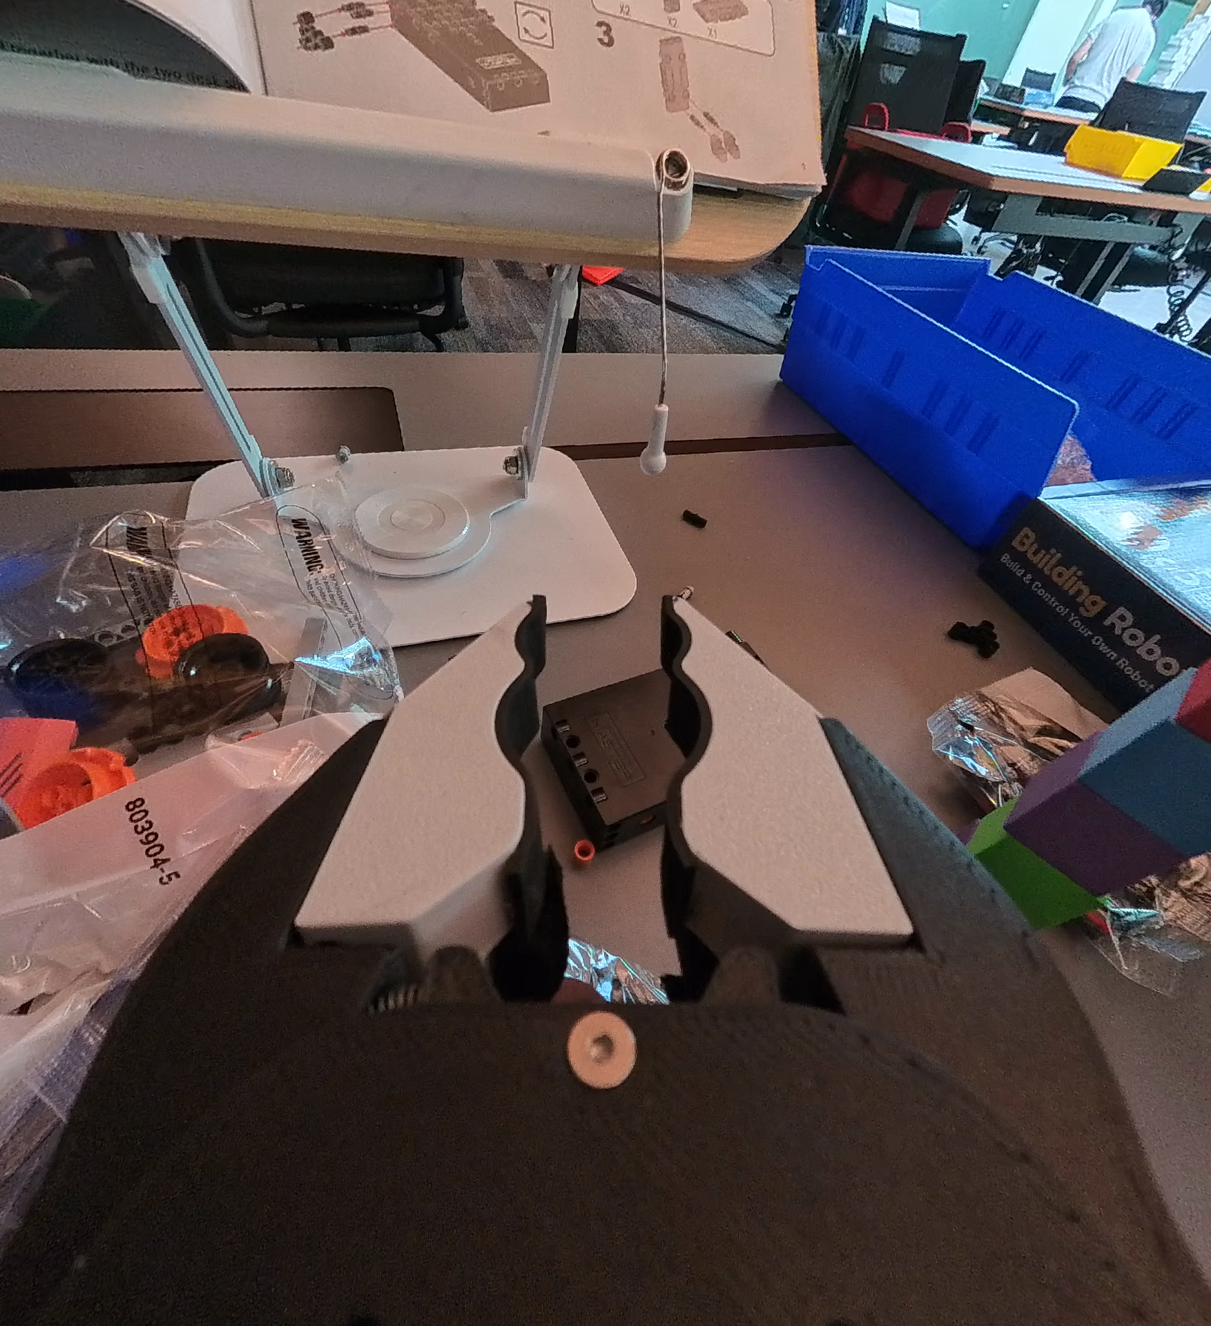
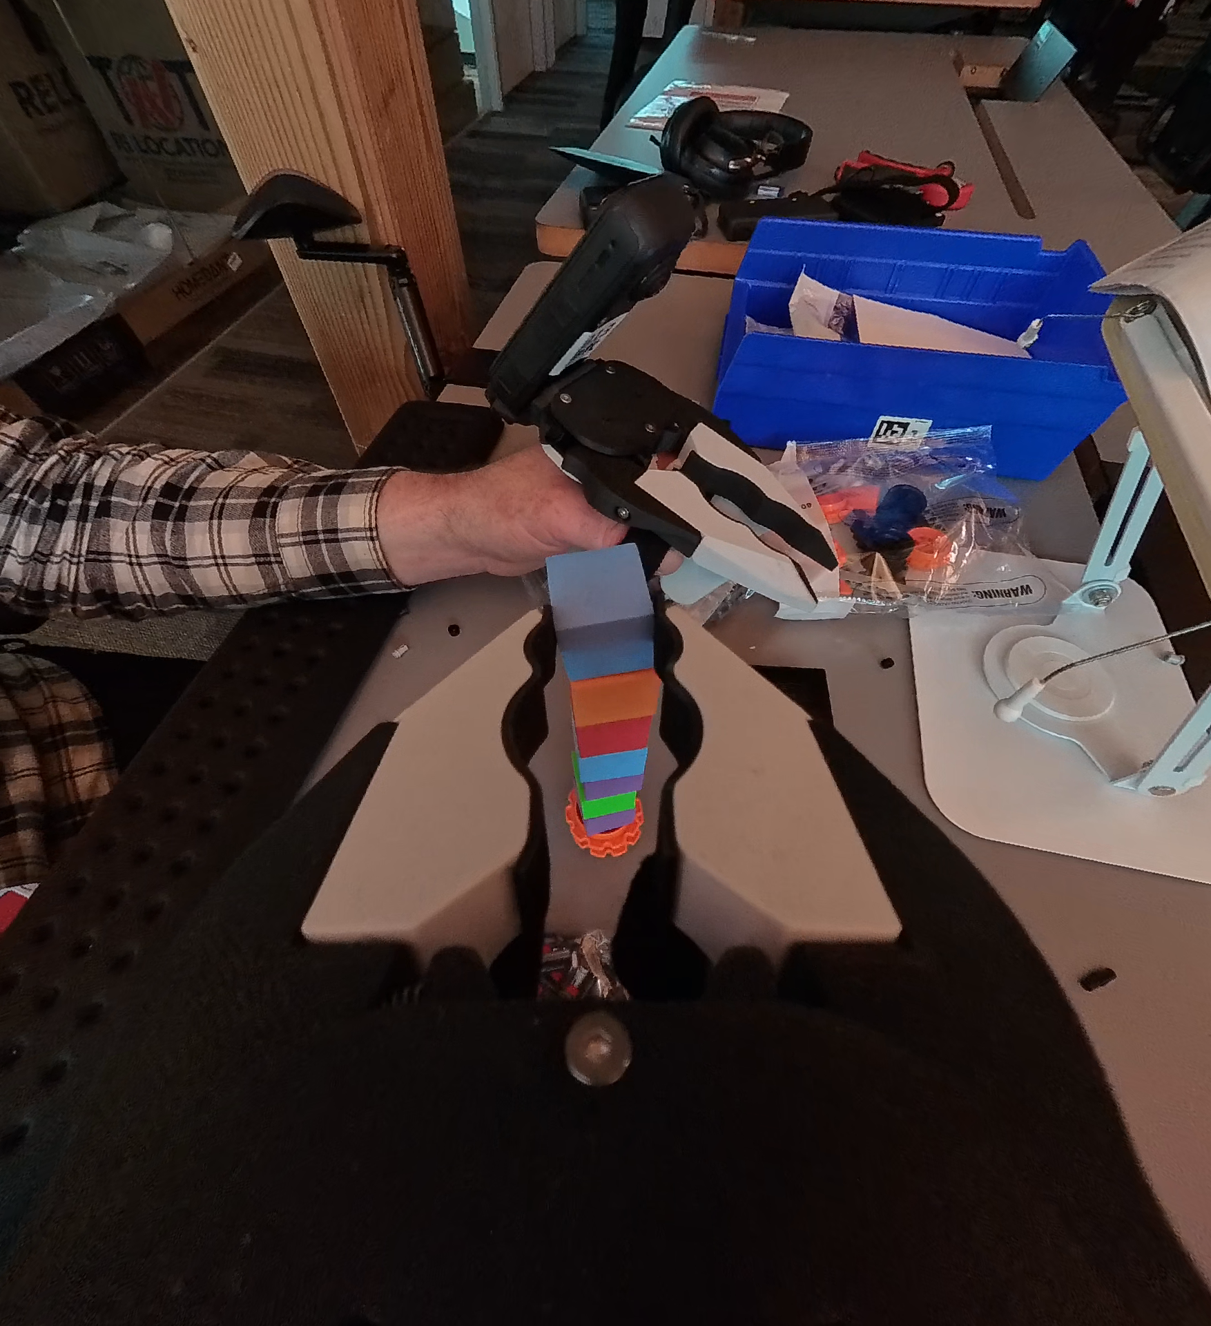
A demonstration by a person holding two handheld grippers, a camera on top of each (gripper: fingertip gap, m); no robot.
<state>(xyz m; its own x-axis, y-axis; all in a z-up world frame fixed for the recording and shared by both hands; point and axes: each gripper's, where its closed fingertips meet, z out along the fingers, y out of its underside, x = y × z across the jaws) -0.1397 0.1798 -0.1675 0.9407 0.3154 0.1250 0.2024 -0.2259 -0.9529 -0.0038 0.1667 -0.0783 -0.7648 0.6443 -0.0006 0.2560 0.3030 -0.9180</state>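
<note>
Hovering low over the grey table point(image 1: 839, 560), the left gripper point(image 1: 606, 610) has its fingers spread with nothing between the pads. A small black box point(image 1: 610, 753) lies on the table right under the gap, with a tiny orange piece point(image 1: 583, 852) just near of it. Clear bags of parts point(image 1: 179, 646) lie to the left. The white base of a document stand point(image 1: 552, 545) is beyond them, and a blue bin point(image 1: 947, 402) sits far right.

The right gripper point(image 2: 602, 621) looks down on a tower of coloured blocks point(image 2: 599, 595) standing on an orange gear point(image 2: 606, 839). Its fingers are spread on either side of the tower, and whether they touch it cannot be told. A hand point(image 2: 502, 516) in a plaid sleeve point(image 2: 194, 516) holds the other gripper just beyond.
</note>
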